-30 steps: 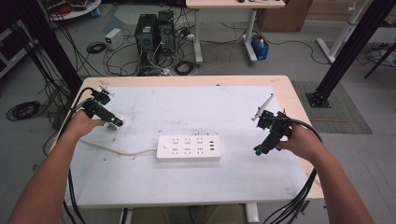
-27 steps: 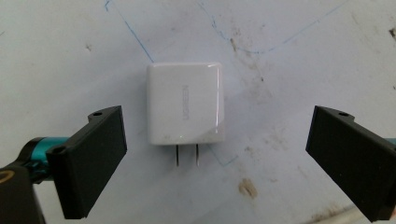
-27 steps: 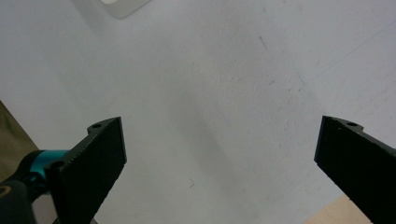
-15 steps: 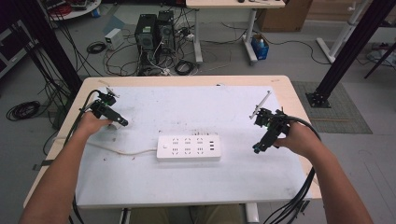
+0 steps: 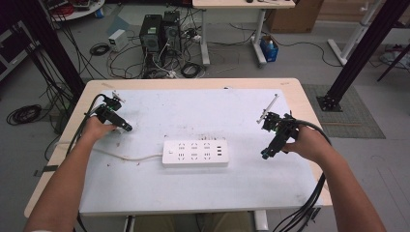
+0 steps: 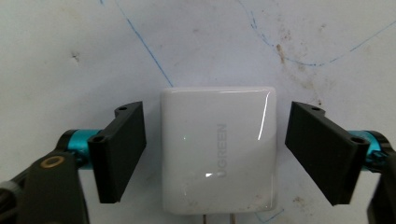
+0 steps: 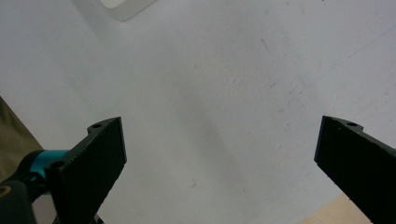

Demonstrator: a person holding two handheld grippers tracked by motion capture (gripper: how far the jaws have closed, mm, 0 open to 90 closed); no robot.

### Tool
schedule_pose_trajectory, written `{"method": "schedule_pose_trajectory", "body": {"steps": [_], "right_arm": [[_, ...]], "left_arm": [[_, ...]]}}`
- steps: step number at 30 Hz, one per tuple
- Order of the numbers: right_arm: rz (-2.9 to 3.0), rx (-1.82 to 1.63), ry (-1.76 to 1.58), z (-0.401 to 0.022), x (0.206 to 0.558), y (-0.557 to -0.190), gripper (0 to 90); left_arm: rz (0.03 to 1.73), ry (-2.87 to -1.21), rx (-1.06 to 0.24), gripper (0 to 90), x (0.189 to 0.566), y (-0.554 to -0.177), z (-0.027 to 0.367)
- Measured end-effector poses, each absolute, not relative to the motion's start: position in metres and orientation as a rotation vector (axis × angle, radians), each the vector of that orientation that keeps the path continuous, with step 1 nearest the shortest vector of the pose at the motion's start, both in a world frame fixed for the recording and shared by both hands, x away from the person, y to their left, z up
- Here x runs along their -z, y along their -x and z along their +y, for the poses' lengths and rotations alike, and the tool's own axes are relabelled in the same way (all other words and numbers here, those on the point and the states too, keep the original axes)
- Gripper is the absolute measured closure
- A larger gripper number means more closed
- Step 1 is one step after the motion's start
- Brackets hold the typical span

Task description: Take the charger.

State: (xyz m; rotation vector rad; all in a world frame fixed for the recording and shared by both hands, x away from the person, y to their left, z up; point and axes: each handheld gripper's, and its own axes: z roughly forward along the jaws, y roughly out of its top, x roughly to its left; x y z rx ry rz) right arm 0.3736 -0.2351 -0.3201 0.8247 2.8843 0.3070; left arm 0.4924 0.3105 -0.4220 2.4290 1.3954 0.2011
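Note:
A white UGREEN charger block (image 6: 217,149) lies flat on the white table top (image 6: 210,42), with its two prongs pointing toward the camera. My left gripper (image 6: 215,112) is open and straddles it, one black jaw on each side with a small gap to the block. In the high view the left gripper (image 5: 126,128) is low over the table's left part. A white power strip (image 5: 195,153) lies at the table's middle. My right gripper (image 5: 264,154) hovers open to the right of the strip. The right gripper (image 7: 222,123) has bare table between its jaws.
The strip's white cable (image 5: 130,157) runs left across the table toward the left forearm. A corner of the power strip (image 7: 123,7) is visible in the right gripper view. The table's wooden rim (image 5: 300,96) borders the white mat. Computers (image 5: 157,34) and cables sit on the floor beyond.
The left hand has shifted slightly nearer and to the right, bringing its gripper down around the charger. The right gripper has hardly moved.

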Motion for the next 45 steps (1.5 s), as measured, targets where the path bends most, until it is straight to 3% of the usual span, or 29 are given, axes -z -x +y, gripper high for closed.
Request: {"method": "schedule_pose_trajectory", "body": {"steps": [12, 18, 30, 45], "right_arm": [[2.884, -0.306, -0.817, -0.234, 0.321, -0.375, 1.5], [2.884, -0.306, -0.815, -0.233, 0.320, -0.374, 1.5], [2.864, -0.315, -0.817, -0.234, 0.318, -0.371, 1.5], [2.800, -0.335, -0.855, -0.234, 0.315, -0.367, 1.5]], "left_arm": [[1.377, -2.455, -0.237, 32.7, 0.421, -0.489, 0.304], [1.342, -2.462, -0.254, 42.6, 0.419, -0.485, 0.303], [1.260, -2.427, -0.312, 42.7, 0.395, -0.471, 0.293], [0.960, -2.502, -0.266, 42.6, 0.343, -0.425, 0.251]]}}
